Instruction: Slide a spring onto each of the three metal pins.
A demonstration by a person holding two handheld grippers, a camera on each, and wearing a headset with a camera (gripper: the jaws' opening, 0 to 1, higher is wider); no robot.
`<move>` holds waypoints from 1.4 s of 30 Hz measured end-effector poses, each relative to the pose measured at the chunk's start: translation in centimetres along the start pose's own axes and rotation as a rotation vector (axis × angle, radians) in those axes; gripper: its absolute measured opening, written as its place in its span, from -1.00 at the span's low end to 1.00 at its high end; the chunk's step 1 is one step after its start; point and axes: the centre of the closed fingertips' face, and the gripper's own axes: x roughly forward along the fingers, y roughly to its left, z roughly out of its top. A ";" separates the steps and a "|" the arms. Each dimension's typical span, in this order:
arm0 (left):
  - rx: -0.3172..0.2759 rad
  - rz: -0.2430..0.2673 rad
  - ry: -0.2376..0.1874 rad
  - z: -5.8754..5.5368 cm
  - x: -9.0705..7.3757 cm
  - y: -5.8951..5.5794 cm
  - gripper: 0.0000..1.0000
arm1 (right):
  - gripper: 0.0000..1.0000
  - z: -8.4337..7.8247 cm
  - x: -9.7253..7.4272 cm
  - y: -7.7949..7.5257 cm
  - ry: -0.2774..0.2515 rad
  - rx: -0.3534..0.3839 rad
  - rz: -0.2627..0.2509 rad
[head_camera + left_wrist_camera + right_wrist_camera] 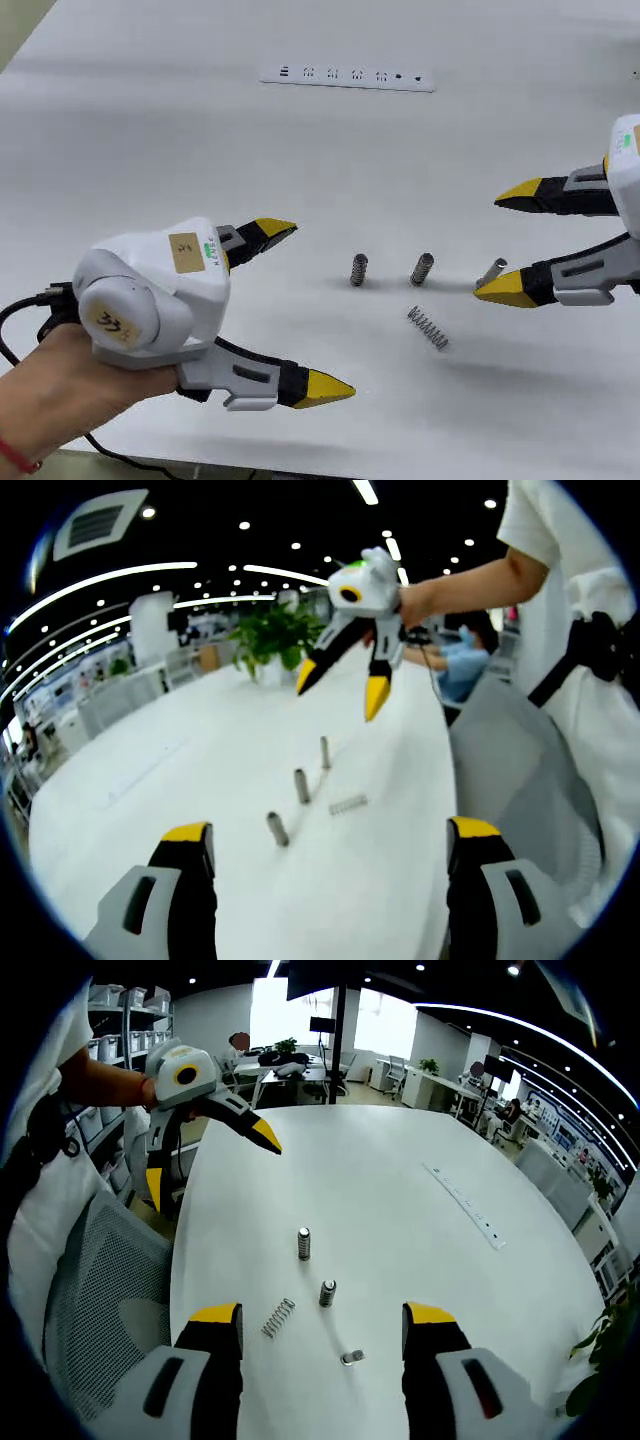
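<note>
Ok, left gripper sits low over the near-left part of the table. A hand grips it from behind, wrist at the lower left corner, and a cable hangs off the back. Its jaws are spread wide with nothing between them, yellow tips pointing right toward the pins.

Right gripper is at the right edge, tips pointing left, jaws also wide apart and empty. In the left gripper view it hangs in the air beyond the row of pins with its tips angled down. It is held on a bare forearm that reaches in from the right.

Three pins stand in a row between the two grippers:
- Left pin and middle pin each wear a spring.
- Right pin is bare metal, just beside the lower tip of the right gripper. It doesn't look like they touch, but I can't tell for sure.

Loose spring lies flat on the table just in front of the middle pin, on the person's side, clear of both grippers. Power strip lies flat at the far side, well apart from the rest.
</note>
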 end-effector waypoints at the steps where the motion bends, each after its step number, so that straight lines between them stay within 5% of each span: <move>1: 0.003 -0.002 0.003 0.0 0.0 0.0 0.95 | 0.33 -0.2 -0.3 0.1 -0.005 0.009 -0.006; 15: 0.171 -0.053 0.120 0.4 1.2 -0.7 0.98 | 0.71 -5.1 -4.4 2.5 -0.118 0.123 -0.021; 27: 0.372 -0.180 0.269 -0.4 5.6 -2.1 0.85 | 0.83 -9.4 -5.3 4.1 -0.164 0.206 -0.022; 35: 0.471 -0.236 0.323 -0.4 9.3 -2.7 0.65 | 0.83 -11.4 -6.1 3.8 -0.174 0.252 -0.048; 42: 0.557 -0.283 0.423 -2.0 11.7 -3.2 0.24 | 0.85 -12.4 -6.9 4.0 -0.181 0.267 -0.061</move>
